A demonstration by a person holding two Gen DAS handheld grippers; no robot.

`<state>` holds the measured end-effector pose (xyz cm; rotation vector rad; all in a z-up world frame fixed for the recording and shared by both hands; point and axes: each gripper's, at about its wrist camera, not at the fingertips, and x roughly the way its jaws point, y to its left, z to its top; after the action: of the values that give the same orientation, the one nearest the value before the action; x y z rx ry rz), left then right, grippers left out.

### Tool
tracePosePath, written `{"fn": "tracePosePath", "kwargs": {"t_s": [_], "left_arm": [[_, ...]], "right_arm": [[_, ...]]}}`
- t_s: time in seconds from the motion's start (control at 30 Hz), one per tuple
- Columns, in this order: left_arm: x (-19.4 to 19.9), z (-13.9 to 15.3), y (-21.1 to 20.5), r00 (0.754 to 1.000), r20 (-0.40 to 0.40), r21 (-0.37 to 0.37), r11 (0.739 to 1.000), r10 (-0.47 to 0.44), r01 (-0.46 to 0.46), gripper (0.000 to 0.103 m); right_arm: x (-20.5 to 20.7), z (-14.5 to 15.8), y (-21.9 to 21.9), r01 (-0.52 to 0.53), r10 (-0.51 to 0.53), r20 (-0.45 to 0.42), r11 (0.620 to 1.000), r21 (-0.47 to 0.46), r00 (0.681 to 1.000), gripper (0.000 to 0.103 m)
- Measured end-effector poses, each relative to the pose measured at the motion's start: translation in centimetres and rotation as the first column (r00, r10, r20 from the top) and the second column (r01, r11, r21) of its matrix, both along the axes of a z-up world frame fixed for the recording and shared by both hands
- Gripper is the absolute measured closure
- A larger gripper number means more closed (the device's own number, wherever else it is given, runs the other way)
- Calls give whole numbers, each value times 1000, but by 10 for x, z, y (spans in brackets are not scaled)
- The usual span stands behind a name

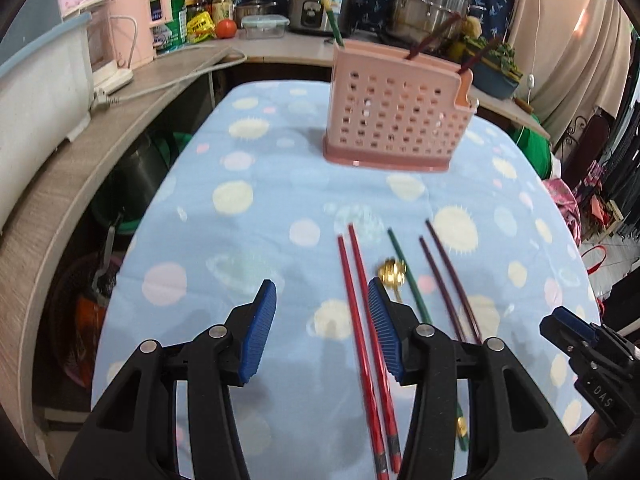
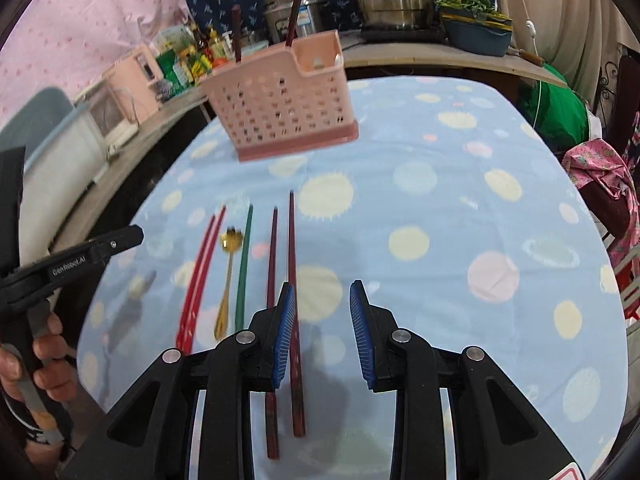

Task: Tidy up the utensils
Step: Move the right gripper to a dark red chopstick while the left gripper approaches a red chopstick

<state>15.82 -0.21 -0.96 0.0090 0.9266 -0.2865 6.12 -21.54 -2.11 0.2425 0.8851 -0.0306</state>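
Note:
A pink perforated utensil holder [image 1: 394,114] stands at the far end of the table and also shows in the right wrist view [image 2: 280,106]; a green and two dark chopsticks stick out of it. On the blue dotted cloth [image 1: 256,216] lie two red chopsticks [image 1: 362,312], a gold spoon [image 1: 394,274], a green chopstick [image 1: 412,280] and two dark purple chopsticks [image 1: 446,276]. My left gripper [image 1: 322,330] is open and empty just left of the red chopsticks. My right gripper [image 2: 322,332] is open and empty, its left pad over the purple chopsticks [image 2: 291,248].
A curved wooden counter [image 1: 80,168] runs along the left and back with a pink appliance [image 1: 136,20], bottles, a tomato, a rice cooker [image 1: 320,4] and steel pots [image 1: 430,0]. Pots and tubs sit under the counter. Clothes and a green bag lie to the right.

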Motion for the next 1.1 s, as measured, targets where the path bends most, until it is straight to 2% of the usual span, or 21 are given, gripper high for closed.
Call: {"fn": "tracePosePath", "kwargs": {"t_s": [0.23,0.33,0.47,0.93,1.1], "left_arm": [[-26,-27,3,997,-71,-1,1000,-6,6,58],[-37,-36,1,996,-83,25,999,-17,20,58],[-47,-44,2,993,-112,22,999,-20,23,57],[-63,-54,3,987,-157,18,999,-41,44,57],[-68,-56,1,984,-171,11,998,-58,61,57]], "right_arm": [[-16,-29,15,-30,29,-59,999,-14,998,75],[-20,-35,17,-37,37,-72,999,-7,997,76],[-24,-39,20,-43,42,-80,999,-2,996,77],[-35,-48,31,-69,65,-107,997,-35,992,87],[-37,-49,31,-68,62,-106,996,-54,992,94]]}}
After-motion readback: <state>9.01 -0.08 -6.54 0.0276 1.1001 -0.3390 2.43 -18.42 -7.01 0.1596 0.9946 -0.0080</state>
